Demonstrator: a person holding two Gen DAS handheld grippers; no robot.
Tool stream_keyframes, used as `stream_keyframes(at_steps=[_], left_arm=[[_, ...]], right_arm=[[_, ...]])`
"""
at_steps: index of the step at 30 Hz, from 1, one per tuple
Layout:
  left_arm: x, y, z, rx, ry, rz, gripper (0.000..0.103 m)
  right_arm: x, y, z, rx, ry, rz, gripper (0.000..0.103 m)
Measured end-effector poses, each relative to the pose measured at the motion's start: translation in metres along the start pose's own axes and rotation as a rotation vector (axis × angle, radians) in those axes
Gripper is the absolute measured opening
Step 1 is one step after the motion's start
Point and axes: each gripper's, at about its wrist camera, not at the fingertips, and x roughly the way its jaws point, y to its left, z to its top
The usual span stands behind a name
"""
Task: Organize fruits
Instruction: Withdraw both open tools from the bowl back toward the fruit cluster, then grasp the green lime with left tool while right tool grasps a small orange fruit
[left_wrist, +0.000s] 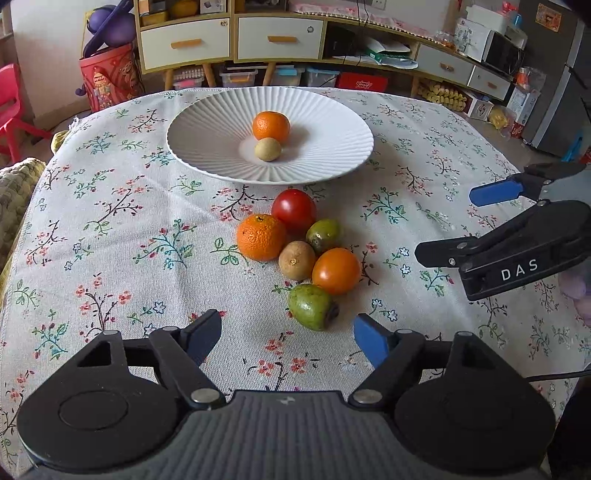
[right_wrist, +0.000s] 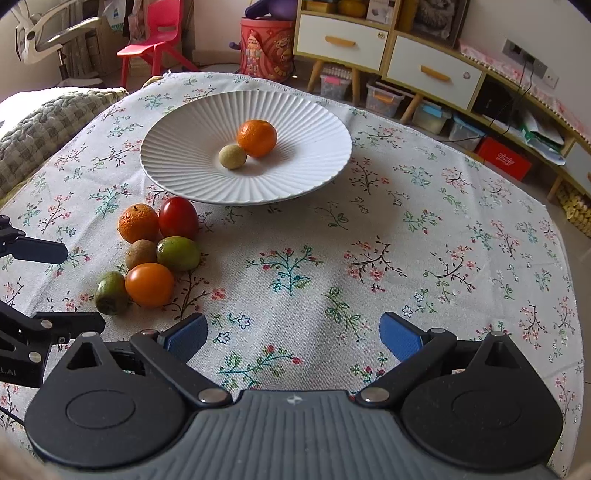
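Left wrist view: the plate (left_wrist: 221, 162) on the table already holds an orange (left_wrist: 271, 126) and a small tan fruit (left_wrist: 268, 149). Six fruits lie clustered just before the plate. The left tongs (left_wrist: 288, 341) are released, empty, nearest the green fruit (left_wrist: 312, 306).

Right wrist view: the right tongs (right_wrist: 291, 338) are released, empty, well right of the cluster. Step in hand: approach. Next, straddle one fruit and clench.

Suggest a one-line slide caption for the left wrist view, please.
Open left tongs above six loose fruits; white plate holds two.
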Motion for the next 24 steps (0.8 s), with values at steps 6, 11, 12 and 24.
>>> stream_keyframes(at_steps=[6, 11, 12, 24], left_arm=[[0.006, -0.004, -0.001, 0.018, -0.017, -0.036, 0.049], [0.009, -0.008, 0.0, 0.041, -0.033, -0.063, 0.018], [0.009, -0.008, 0.0, 0.041, -0.029, -0.062, 0.018], [-0.004, 0.005, 0.008, 0.026, -0.017, 0.033, 0.018]], right_arm=[[0.002, 0.002, 0.0, -0.011, 0.012, 0.003, 0.099], [0.003, 0.004, 0.0, -0.019, 0.016, 0.006, 0.099], [0.003, 0.005, 0.0, -0.02, 0.017, 0.007, 0.099], [0.003, 0.019, 0.005, -0.033, 0.021, 0.047, 0.099]])
